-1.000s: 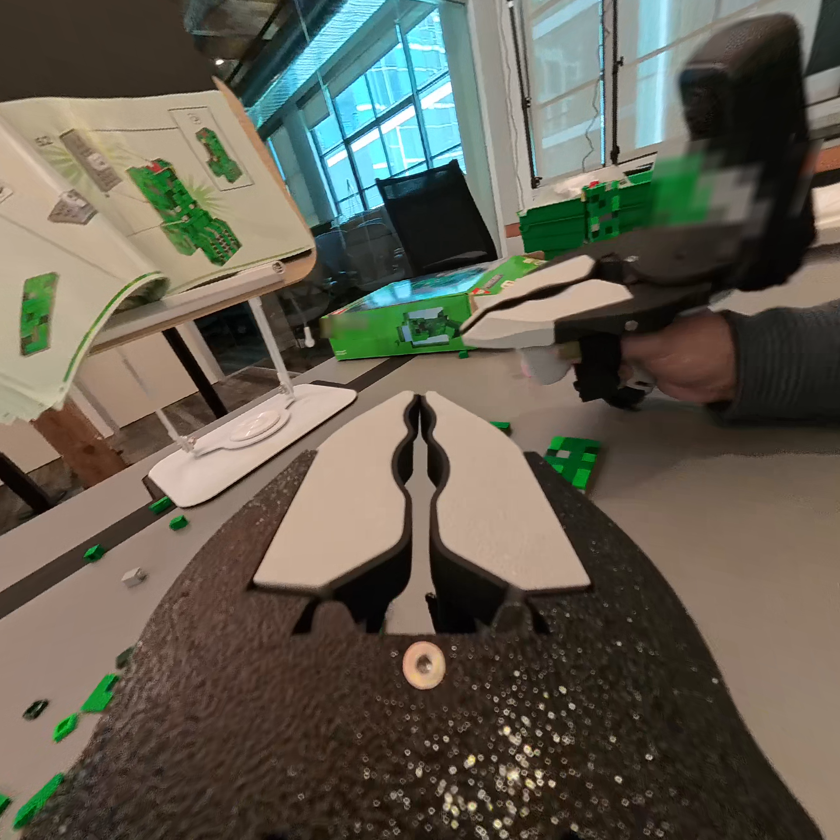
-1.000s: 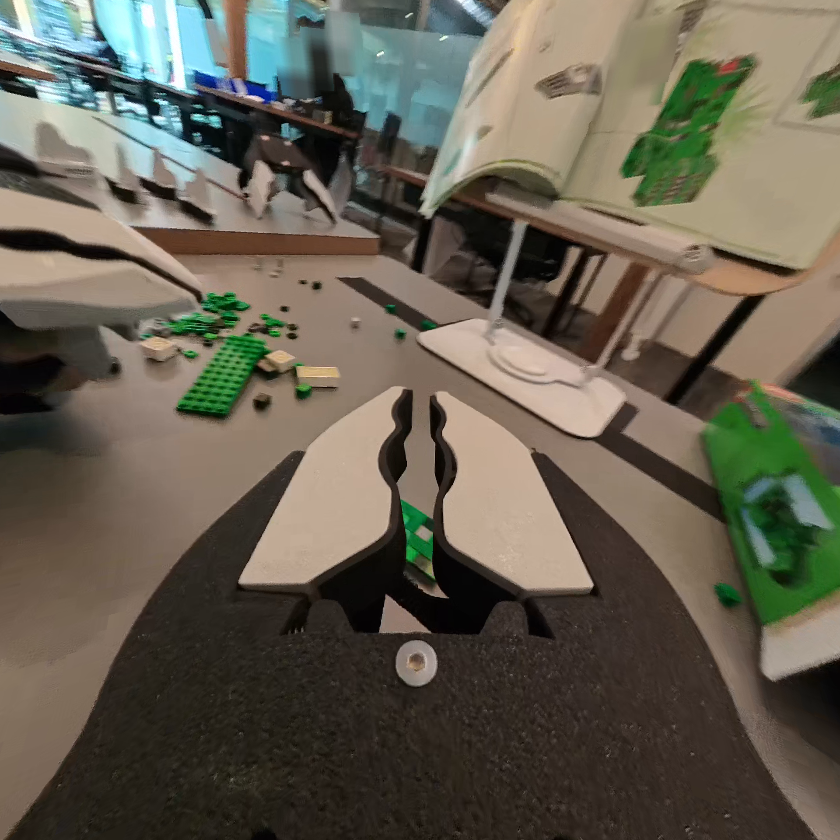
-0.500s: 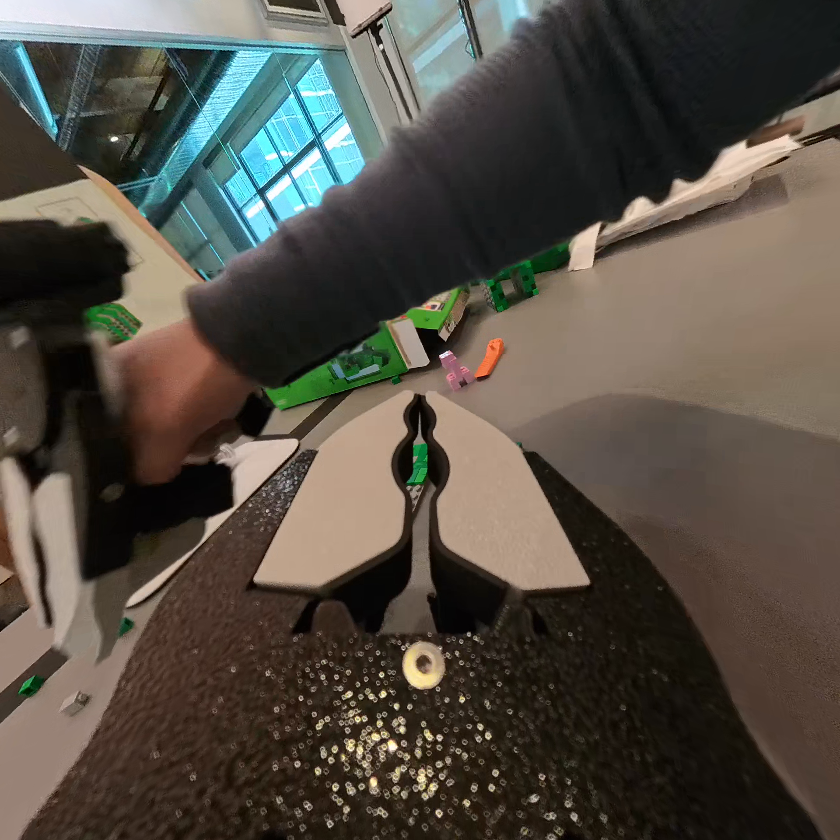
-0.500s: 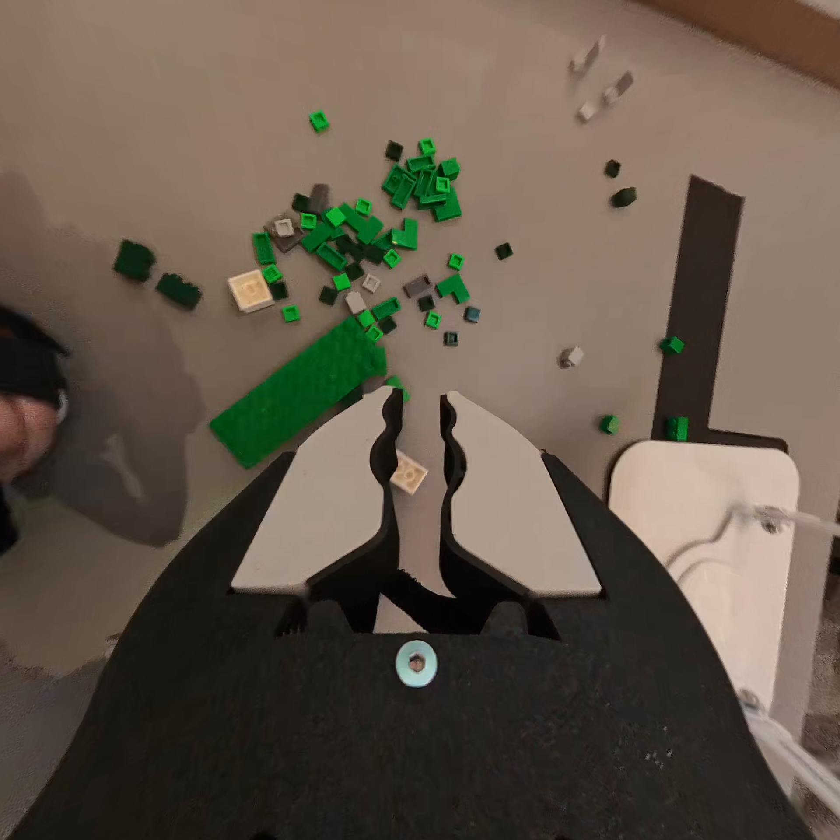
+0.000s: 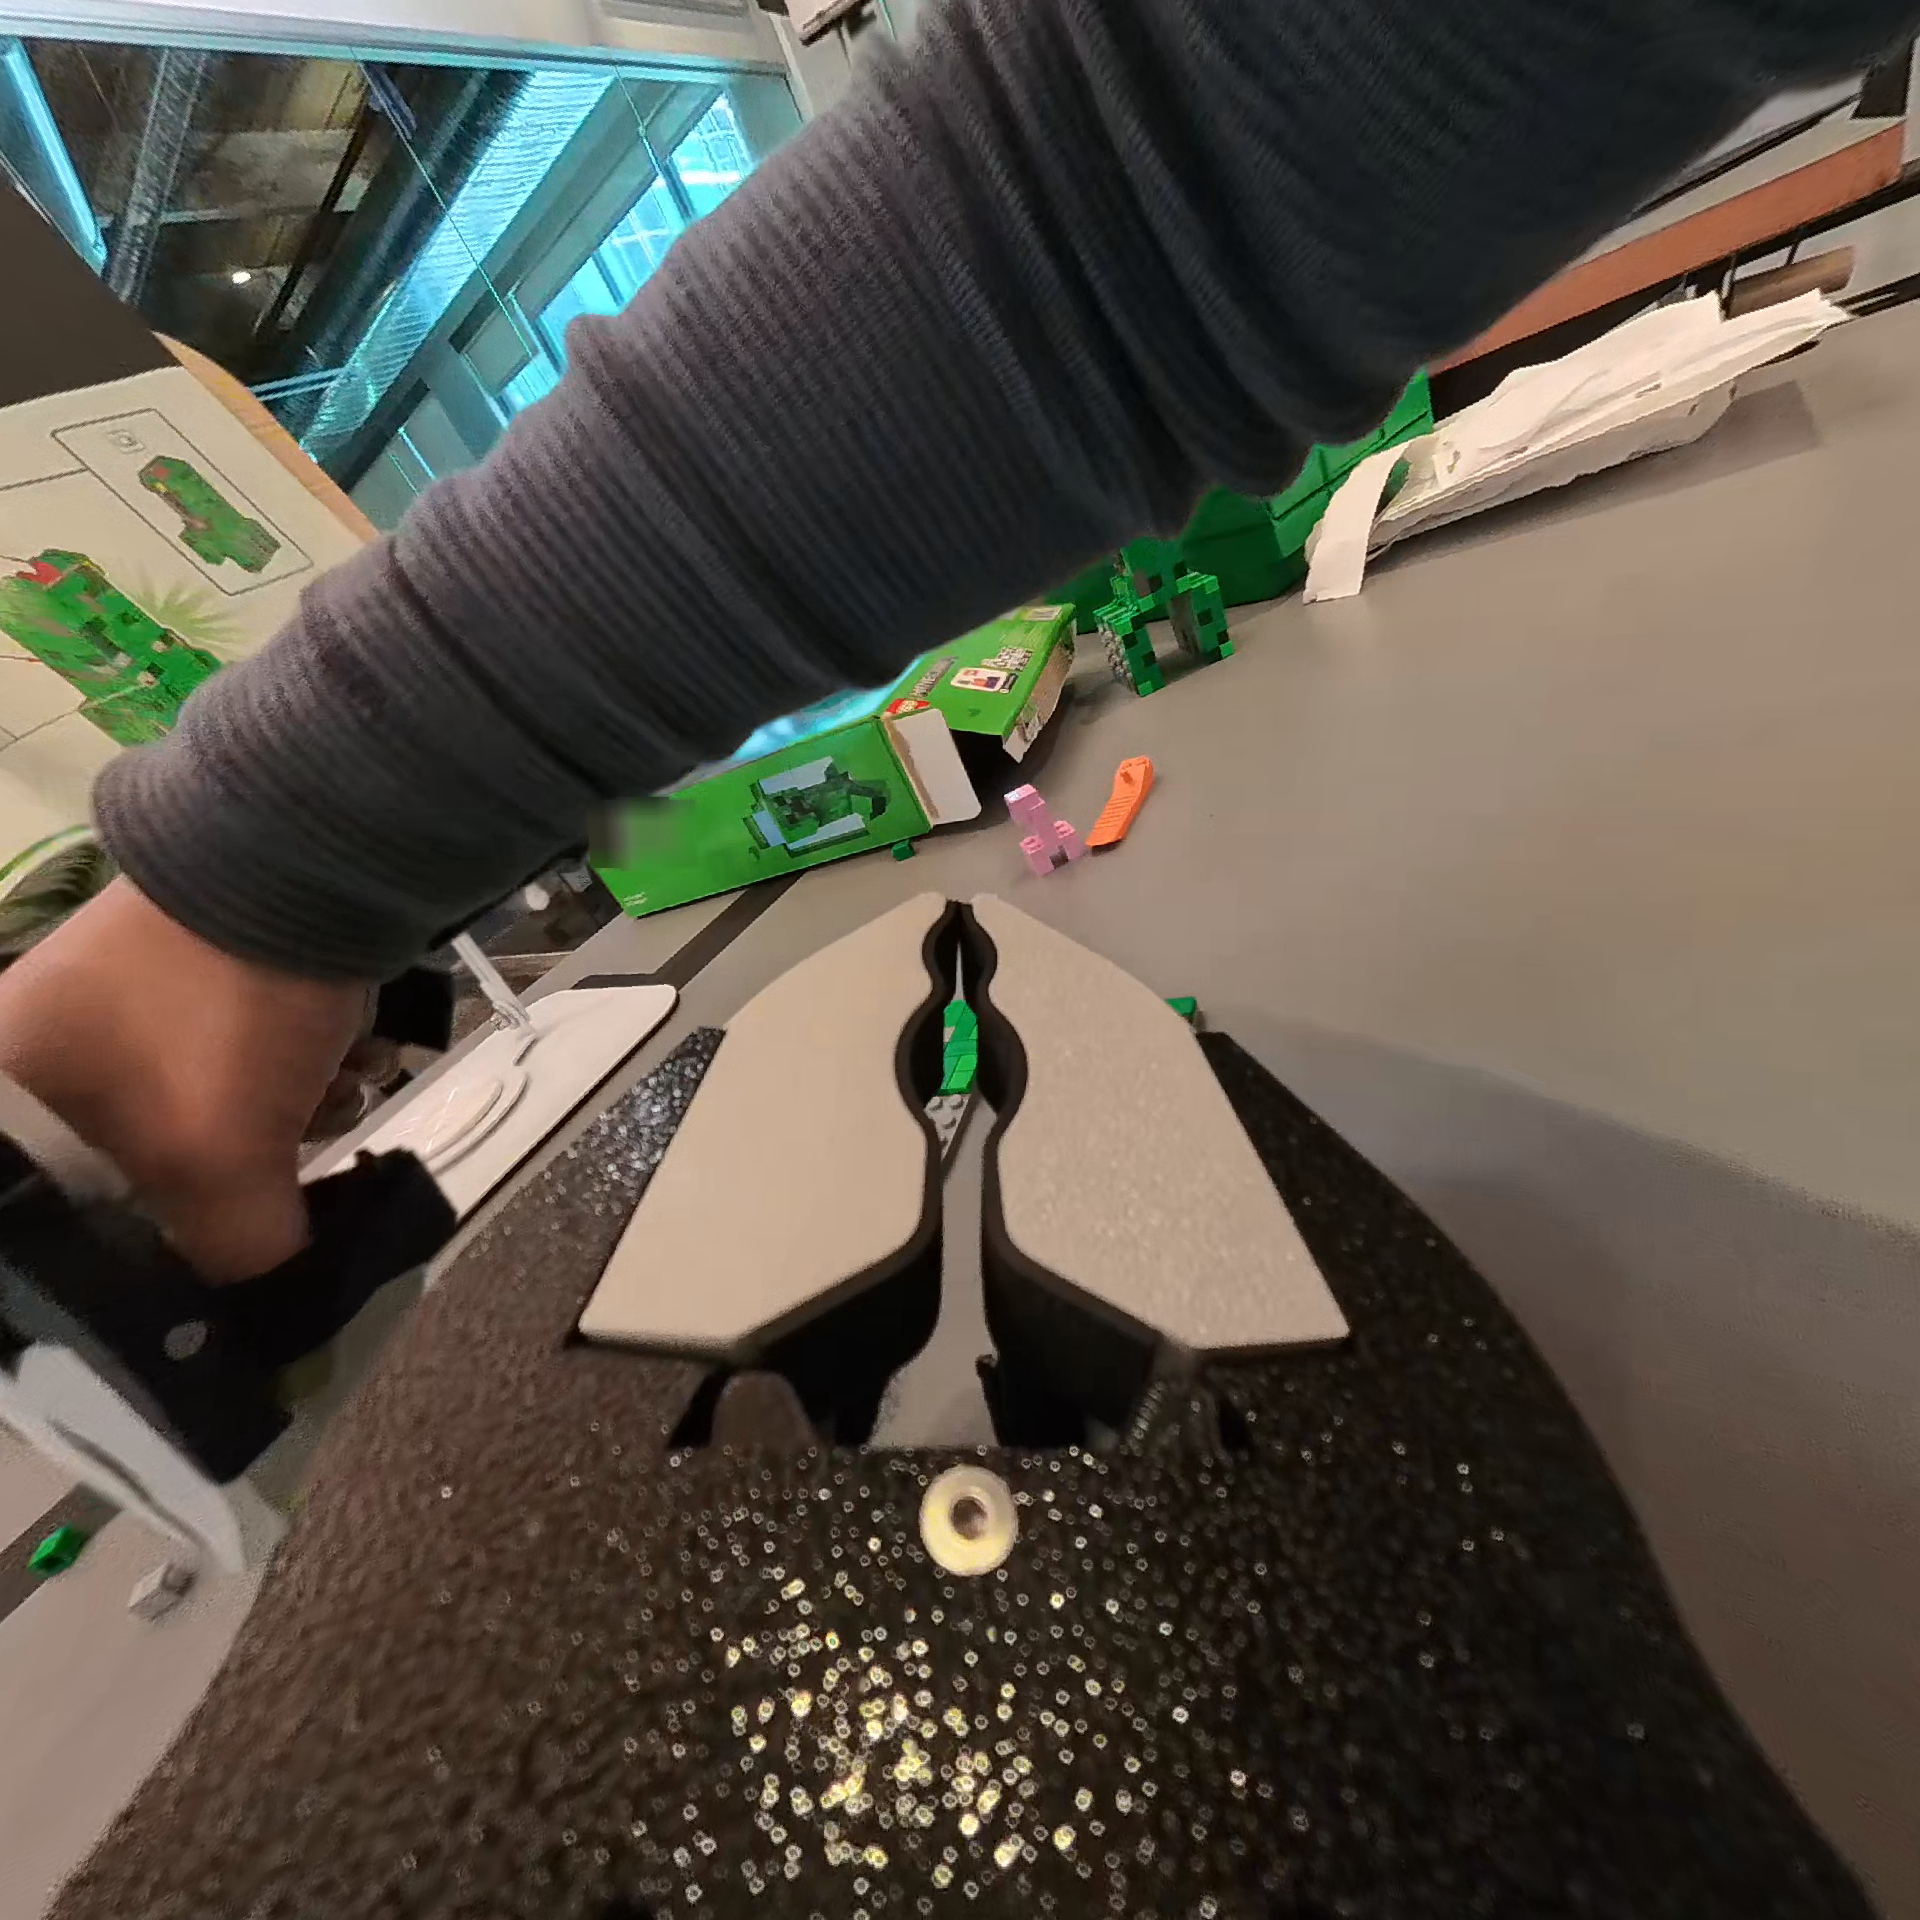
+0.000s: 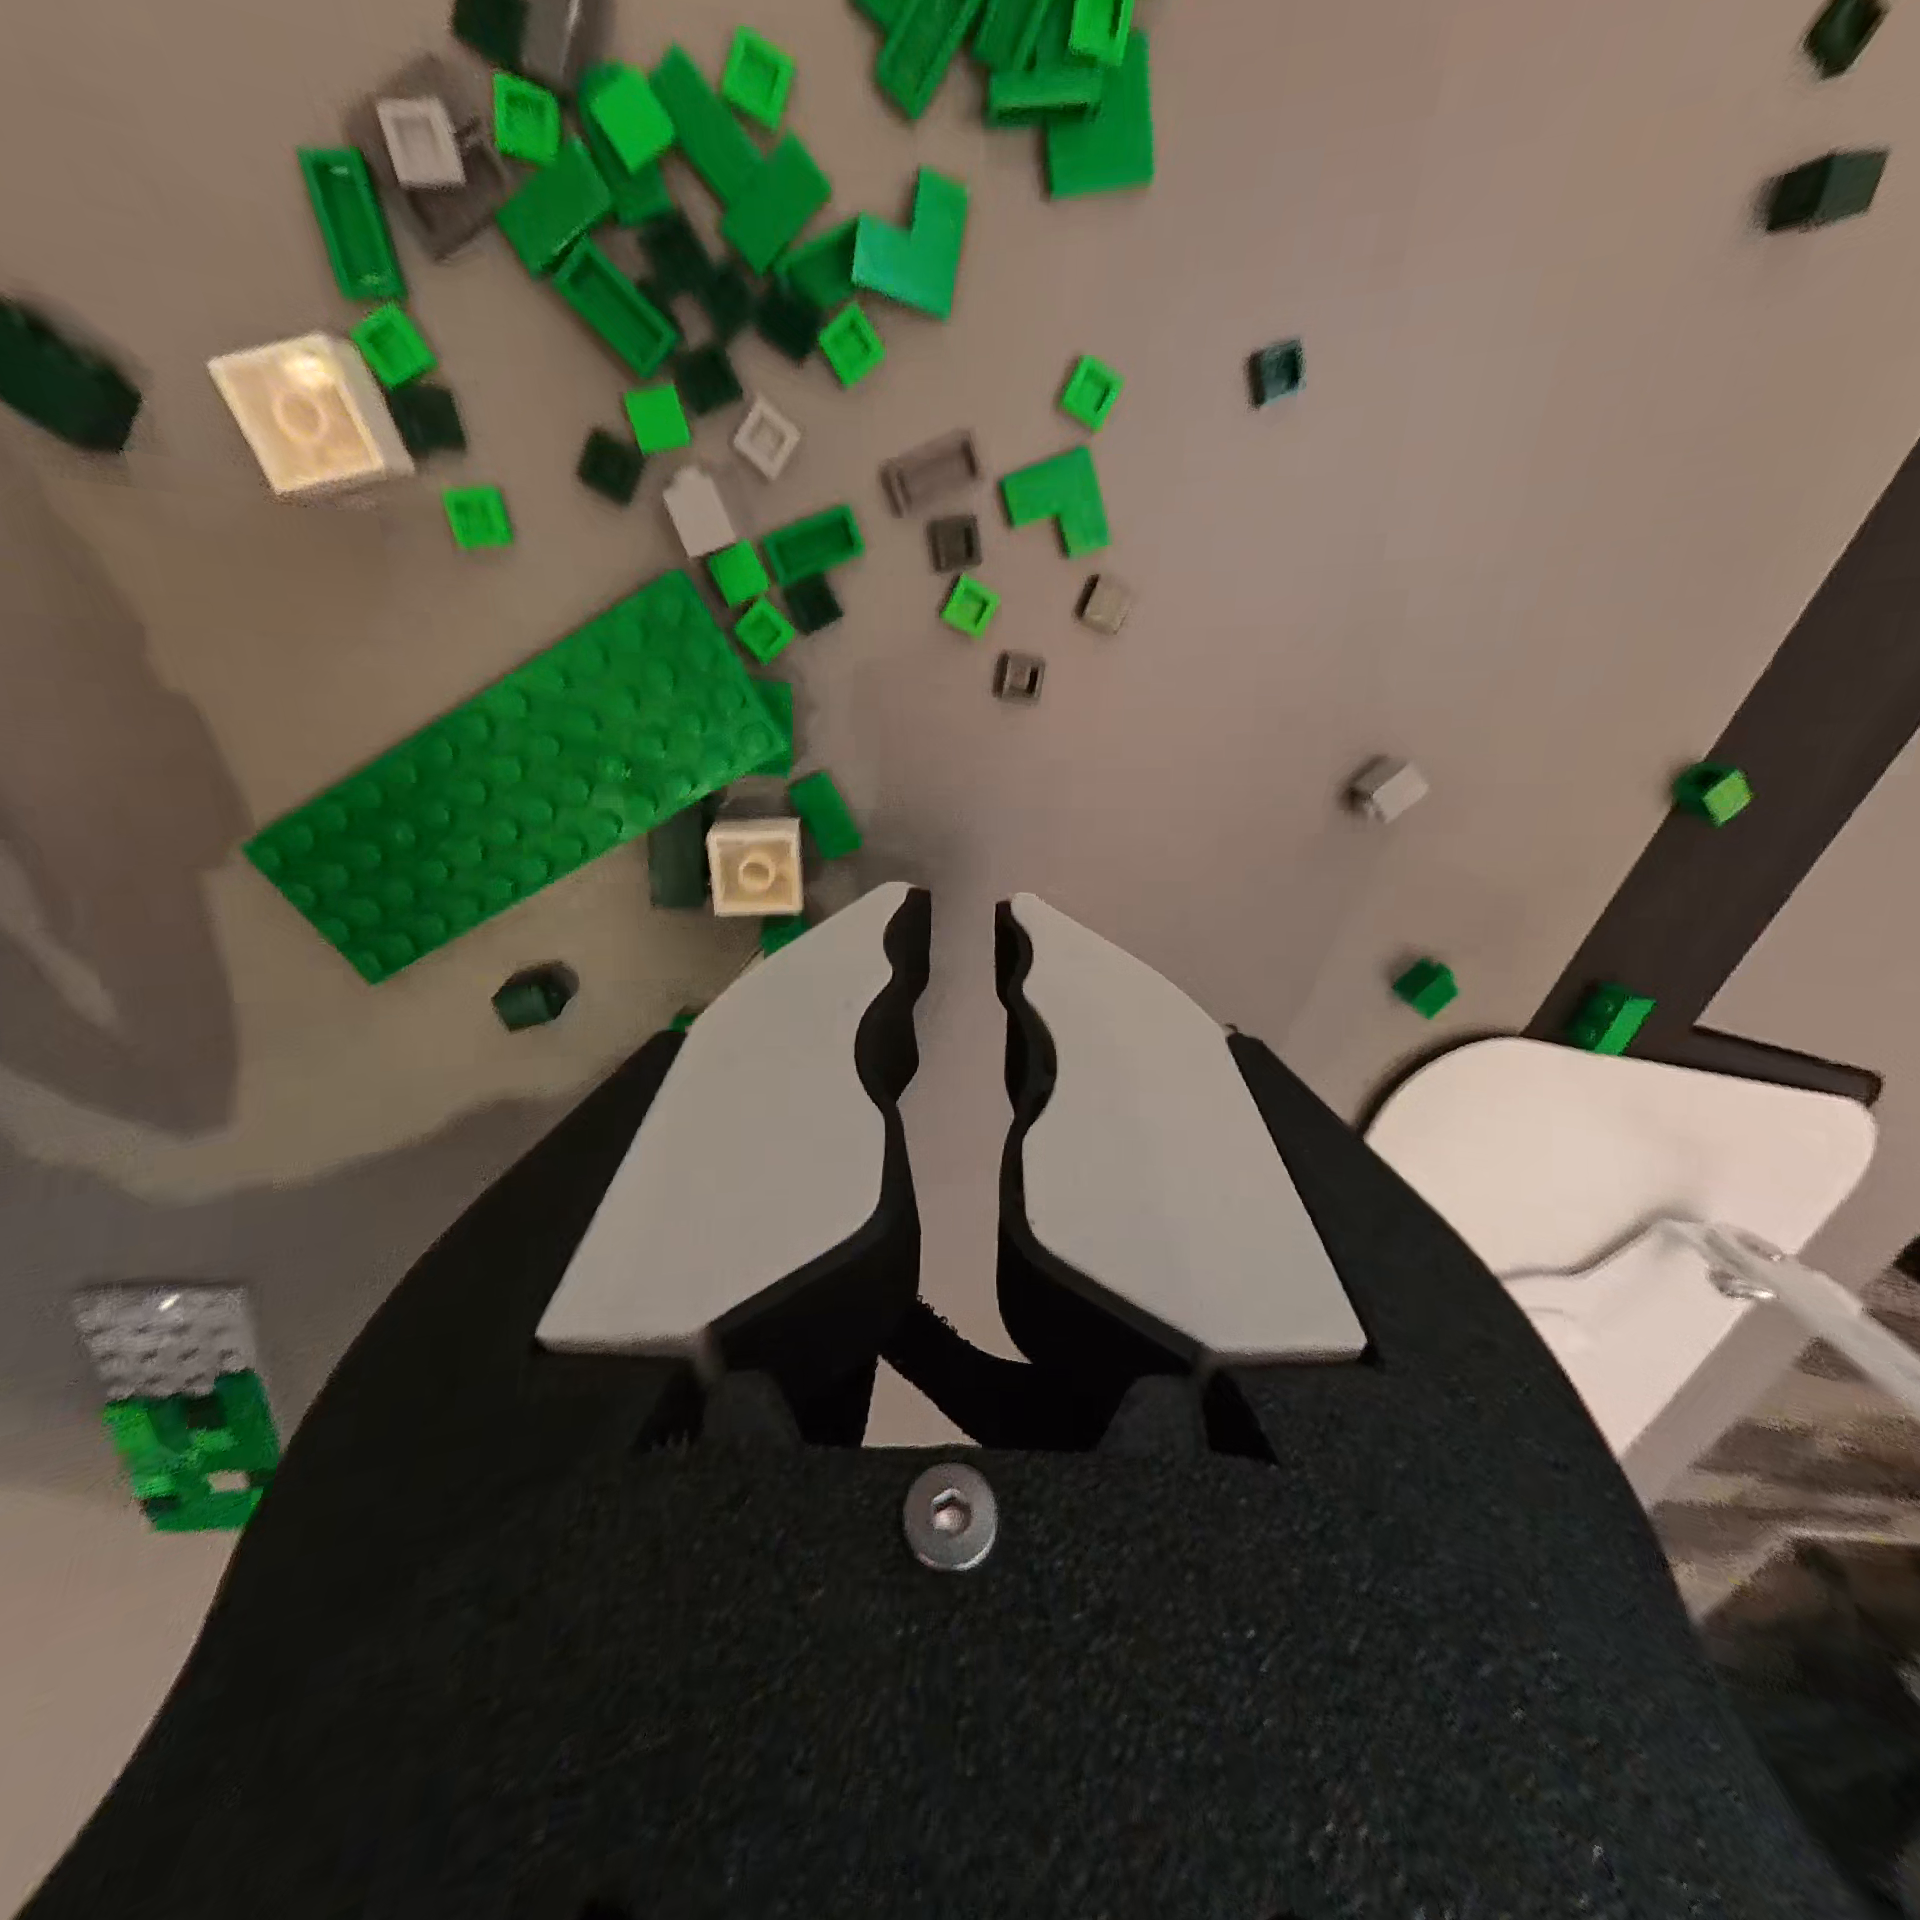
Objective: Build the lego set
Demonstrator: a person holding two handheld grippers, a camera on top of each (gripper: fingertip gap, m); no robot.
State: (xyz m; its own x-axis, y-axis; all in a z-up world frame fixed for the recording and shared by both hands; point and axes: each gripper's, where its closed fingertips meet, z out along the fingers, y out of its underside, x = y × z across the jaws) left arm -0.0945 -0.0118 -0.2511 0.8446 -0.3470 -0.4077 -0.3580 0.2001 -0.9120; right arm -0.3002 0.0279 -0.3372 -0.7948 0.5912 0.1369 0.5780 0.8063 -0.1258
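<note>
My left gripper (image 5: 961,909) is shut, its tips touching, low over the grey table (image 5: 1558,935). A green and grey brick assembly (image 5: 961,1044) shows through the hollow behind the tips. It also lies on the table in the right wrist view (image 6: 177,1403). My right gripper (image 6: 961,904) points down at the table, open by a narrow gap with only bare table between the pads. A cream square brick (image 6: 755,864) lies just left of its left fingertip, beside a long green plate (image 6: 520,769). A pile of small green and grey bricks (image 6: 727,260) lies beyond.
The person's sleeve (image 5: 935,364) and hand (image 5: 156,1091) cross the left wrist view. A green box (image 5: 769,821), a pink brick piece (image 5: 1044,842), an orange tool (image 5: 1120,800) and a green built figure (image 5: 1164,623) lie ahead. A white stand base (image 6: 1621,1174) is at right.
My right gripper tipped from level to pointing down over the brick pile and came closer to it; its jaws narrowed a little. The left view swung right, and the right arm now crosses it.
</note>
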